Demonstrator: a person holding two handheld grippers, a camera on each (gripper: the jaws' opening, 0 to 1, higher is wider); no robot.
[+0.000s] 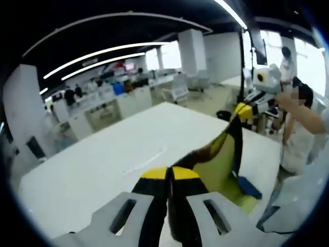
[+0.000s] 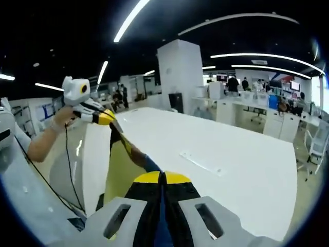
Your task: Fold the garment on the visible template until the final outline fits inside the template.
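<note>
A yellow garment (image 1: 216, 164) with black edging and a blue patch (image 1: 250, 188) hangs stretched between my two grippers above the white table (image 1: 103, 159). In the left gripper view, my left gripper (image 1: 168, 175) is shut on one dark corner of the cloth. My right gripper (image 1: 245, 109) pinches the far corner, up to the right. In the right gripper view, my right gripper (image 2: 162, 177) is shut on the garment (image 2: 121, 170). My left gripper (image 2: 105, 118), held in a hand, grips the opposite end. A faint short line (image 2: 198, 162) marks the table (image 2: 231, 149).
A person (image 1: 303, 118) stands at the table's right side. A black cable (image 2: 69, 164) hangs from the hand-held left gripper. Desks, chairs (image 1: 177, 92), white pillars (image 2: 177, 77) and several people fill the office behind the table.
</note>
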